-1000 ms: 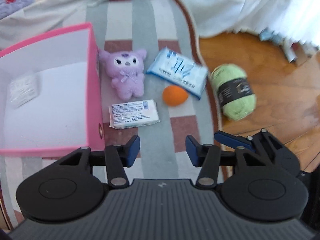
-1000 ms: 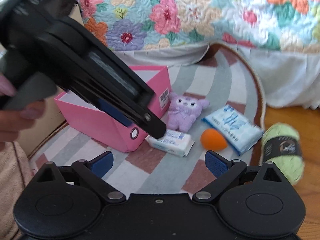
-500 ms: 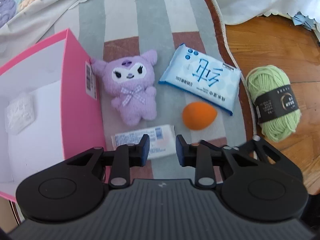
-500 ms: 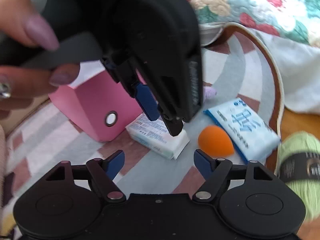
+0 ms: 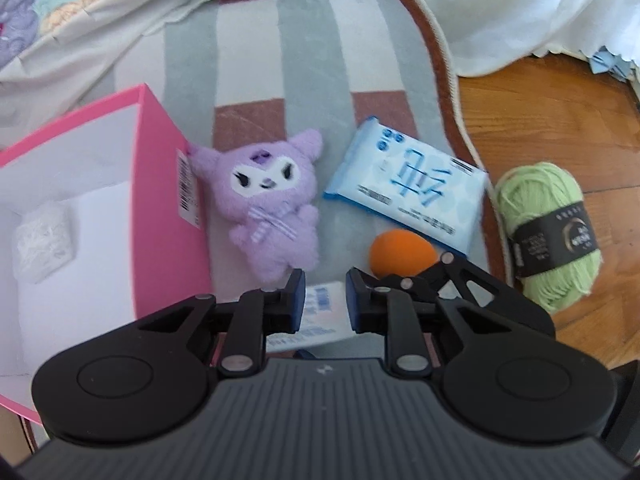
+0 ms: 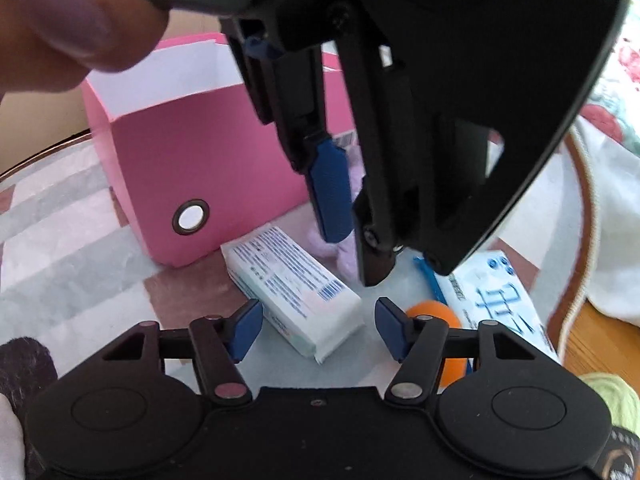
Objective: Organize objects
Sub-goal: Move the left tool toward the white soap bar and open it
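Observation:
A white tissue pack (image 6: 292, 288) lies on the striped rug beside the pink box (image 6: 200, 160). My right gripper (image 6: 318, 326) is low over it, jaws closing, with the pack's near end between the pads and untouched. My left gripper (image 5: 322, 300) hangs just above the same pack (image 5: 320, 312), pointing steeply down, shut and holding nothing; one of its blue pads (image 6: 330, 192) shows in the right wrist view. Further back lie a purple plush (image 5: 268, 200), a blue wipes pack (image 5: 408, 188), an orange sponge egg (image 5: 400, 250) and a green yarn ball (image 5: 548, 232).
The pink box (image 5: 160, 200) stands open at the left with a small white bag (image 5: 44, 236) inside. A floral quilt (image 5: 80, 20) and white bed skirt (image 5: 500, 12) border the rug's far side. Wood floor (image 5: 560, 120) lies to the right. A person's fingertip (image 6: 72, 28) holds the left gripper.
Both grippers have come down toward the white pack. The left jaws went from partly open to shut. The right jaws have narrowed and now straddle the pack's end.

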`<state>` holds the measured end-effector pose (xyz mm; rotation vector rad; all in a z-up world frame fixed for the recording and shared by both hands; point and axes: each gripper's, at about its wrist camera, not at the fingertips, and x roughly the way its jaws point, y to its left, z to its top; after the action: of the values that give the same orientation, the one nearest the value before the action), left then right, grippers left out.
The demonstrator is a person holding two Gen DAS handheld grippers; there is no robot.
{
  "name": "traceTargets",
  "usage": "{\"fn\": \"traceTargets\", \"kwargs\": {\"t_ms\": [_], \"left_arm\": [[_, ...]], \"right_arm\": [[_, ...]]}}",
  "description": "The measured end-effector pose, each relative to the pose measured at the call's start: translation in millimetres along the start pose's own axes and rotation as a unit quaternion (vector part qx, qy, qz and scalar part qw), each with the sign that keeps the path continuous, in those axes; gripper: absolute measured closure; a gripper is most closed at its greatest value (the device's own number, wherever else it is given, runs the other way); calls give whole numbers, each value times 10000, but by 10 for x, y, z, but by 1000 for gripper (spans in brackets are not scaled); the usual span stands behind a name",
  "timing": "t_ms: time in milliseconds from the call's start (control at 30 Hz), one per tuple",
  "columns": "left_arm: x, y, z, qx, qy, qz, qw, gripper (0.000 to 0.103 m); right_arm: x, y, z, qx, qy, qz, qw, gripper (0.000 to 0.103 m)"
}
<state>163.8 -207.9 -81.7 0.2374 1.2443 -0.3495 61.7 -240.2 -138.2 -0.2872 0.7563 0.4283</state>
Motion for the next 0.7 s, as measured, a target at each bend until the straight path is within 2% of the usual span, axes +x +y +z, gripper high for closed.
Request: {"fn": "traceTargets", "kwargs": {"t_ms": [67,267,433,700], "left_arm": [[10,47,27,-64,31,52,10000,82],[1,103,12,-191,59,-215,9996,82],[38,77,-13,-186,36,-251,9995,82],[18,42,-112,-90,54,-402,9991,82]], "right_arm": [[48,-11,5,21,51,39,10000,33],[47,-15,-30,22,-128,67,9999,37],[47,-9,-7,34,-123,67,9999,37],[-163,84,-107,378,31,-147,9992,47]]}}
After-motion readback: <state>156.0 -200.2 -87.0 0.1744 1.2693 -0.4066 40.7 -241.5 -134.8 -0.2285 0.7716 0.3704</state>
